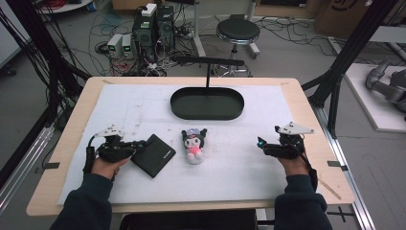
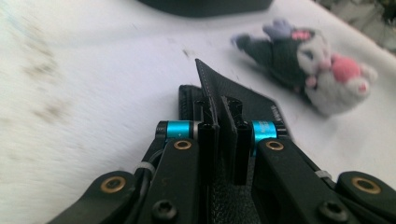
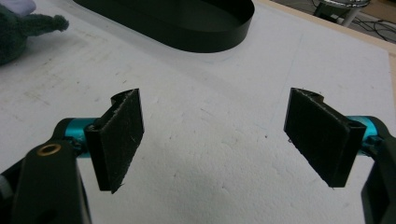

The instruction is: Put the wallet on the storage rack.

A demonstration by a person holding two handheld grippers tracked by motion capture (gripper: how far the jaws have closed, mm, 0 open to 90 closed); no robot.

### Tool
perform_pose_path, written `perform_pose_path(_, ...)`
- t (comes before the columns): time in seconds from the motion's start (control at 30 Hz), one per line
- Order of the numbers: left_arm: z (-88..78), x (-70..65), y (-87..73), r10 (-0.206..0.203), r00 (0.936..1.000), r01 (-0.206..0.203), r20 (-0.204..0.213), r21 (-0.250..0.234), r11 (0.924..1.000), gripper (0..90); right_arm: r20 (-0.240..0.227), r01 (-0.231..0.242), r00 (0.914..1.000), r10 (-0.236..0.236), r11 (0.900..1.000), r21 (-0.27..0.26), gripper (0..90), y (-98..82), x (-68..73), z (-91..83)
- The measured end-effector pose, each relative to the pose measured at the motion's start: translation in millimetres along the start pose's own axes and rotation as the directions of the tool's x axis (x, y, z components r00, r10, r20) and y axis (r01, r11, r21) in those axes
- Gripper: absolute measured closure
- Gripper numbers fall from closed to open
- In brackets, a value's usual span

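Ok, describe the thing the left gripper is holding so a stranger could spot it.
On the white mat, look left of the plush toy. The flat black wallet lies there, its corner pinched in the left gripper; unlike the toy, it is square, thin and plain.

The left hand-held gripper (image 1: 141, 143) grips the black wallet (image 1: 154, 154) beside the plush toy (image 1: 194, 145).

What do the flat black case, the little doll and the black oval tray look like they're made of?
The black case, pinched at one edge by the left gripper, looks like grained leather or imitation, with a stitched edge. The doll seems to be soft plush, fuzzy all over. The oval tray looks like matte black metal or plastic; its thin, smooth wall leaves that open.
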State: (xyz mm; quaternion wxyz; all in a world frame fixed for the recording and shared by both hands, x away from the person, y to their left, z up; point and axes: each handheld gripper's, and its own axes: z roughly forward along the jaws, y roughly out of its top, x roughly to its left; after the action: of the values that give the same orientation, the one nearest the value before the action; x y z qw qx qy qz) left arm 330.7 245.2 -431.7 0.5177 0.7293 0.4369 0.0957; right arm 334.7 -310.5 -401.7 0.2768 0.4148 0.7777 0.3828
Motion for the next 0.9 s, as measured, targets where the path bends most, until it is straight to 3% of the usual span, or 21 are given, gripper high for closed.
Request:
perform_pose_path(0.03,-5.1,1.5,2.4,-0.001,0.9999,0.001,-0.012,-0.028,0.9996,85.5,-0.002,-0.003,1.0000,0.003,1.000,0.001,20.2,-0.1,0.3,-0.1)
perform_pose_path(0.07,-16.0,3.8,7.2,0.006,0.9987,-0.010,-0.050,-0.077,0.9970,85.8,0.000,-0.005,1.0000,0.005,1.000,0.001,20.2,-0.5,0.2,-0.4)
perform_pose_path(0.1,-16.0,3.8,7.2,0.006,0.9987,-0.010,-0.050,-0.077,0.9970,85.9,0.001,-0.006,1.0000,0.006,1.000,0.002,20.2,-0.8,0.0,-0.5)
perform_pose_path(0.13,-26.1,5.3,11.0,0.017,0.9956,-0.028,-0.092,-0.116,0.9929,85.9,0.001,-0.005,1.0000,0.005,1.000,0.002,20.2,-0.9,-0.3,-0.5)
perform_pose_path(0.17,-26.1,5.3,11.0,0.017,0.9956,-0.028,-0.092,-0.116,0.9929,85.9,0.004,-0.008,1.0000,0.008,1.000,0.004,20.2,-1.0,-0.4,-0.6)
perform_pose_path(0.27,-41.2,7.6,15.8,0.039,0.9884,-0.062,-0.147,-0.161,0.9849,86.0,0.004,-0.007,1.0000,0.007,1.000,0.006,20.2,-1.4,-0.6,-0.6)
perform_pose_path(0.37,-45.4,5.5,18.8,0.059,0.9843,-0.088,-0.166,-0.170,0.9815,86.0,0.004,-0.006,1.0000,0.006,1.000,0.006,20.2,-1.5,-0.9,-0.7)
perform_pose_path(0.5,-47.9,-4.4,26.6,0.110,0.9799,-0.138,-0.167,-0.168,0.9762,86.1,0.008,-0.009,0.9999,0.009,1.000,0.005,20.2,-1.6,-1.3,-1.2)
perform_pose_path(0.57,-39.9,-13.8,28.8,0.148,0.9772,-0.169,-0.152,-0.132,0.9767,86.1,0.008,-0.007,0.9999,0.007,1.000,0.006,20.2,-1.6,-1.1,-1.1)
perform_pose_path(0.9,-11.2,-34.6,33.0,0.204,0.9729,-0.213,-0.109,-0.074,0.9743,86.1,0.008,-0.007,0.9999,0.007,1.000,0.007,20.2,-2.3,-0.5,-2.7)
